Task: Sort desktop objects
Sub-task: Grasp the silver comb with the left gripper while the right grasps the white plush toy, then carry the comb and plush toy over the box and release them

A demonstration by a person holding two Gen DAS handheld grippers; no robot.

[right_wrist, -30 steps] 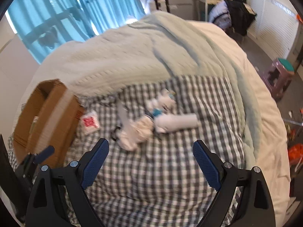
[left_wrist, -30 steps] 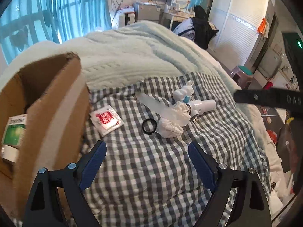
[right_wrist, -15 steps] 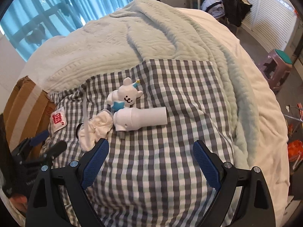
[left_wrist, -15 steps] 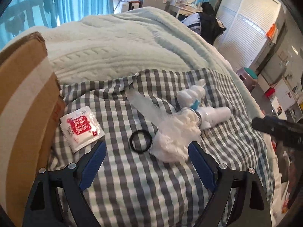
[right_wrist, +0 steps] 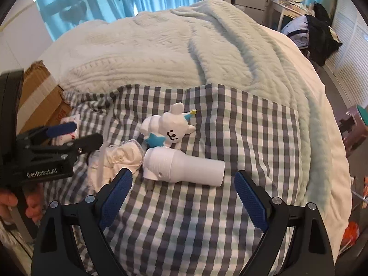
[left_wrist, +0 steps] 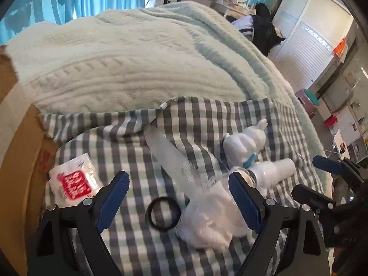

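Observation:
On the checked cloth (left_wrist: 207, 115) lie a black ring (left_wrist: 163, 213), a clear bag of white stuff (left_wrist: 207, 218), a red-and-white sachet (left_wrist: 73, 184), a white bunny toy (right_wrist: 170, 126) and a white bottle (right_wrist: 184, 168). My left gripper (left_wrist: 179, 197) is open and empty, low over the ring and bag. My right gripper (right_wrist: 184, 195) is open and empty, just in front of the bottle. The left gripper also shows in the right wrist view (right_wrist: 71, 135). The bunny toy (left_wrist: 246, 142) and bottle (left_wrist: 273, 172) show in the left wrist view too.
A cardboard box (left_wrist: 18, 161) stands at the left edge of the cloth, also in the right wrist view (right_wrist: 36, 101). A thick pale green blanket (right_wrist: 184, 46) lies behind the cloth. The bed edge drops off at the right, with a stool (right_wrist: 356, 119) on the floor.
Both grippers have moved forward and down toward the objects. The left one is now over the ring and bag, the right one close to the bottle. Both stay open.

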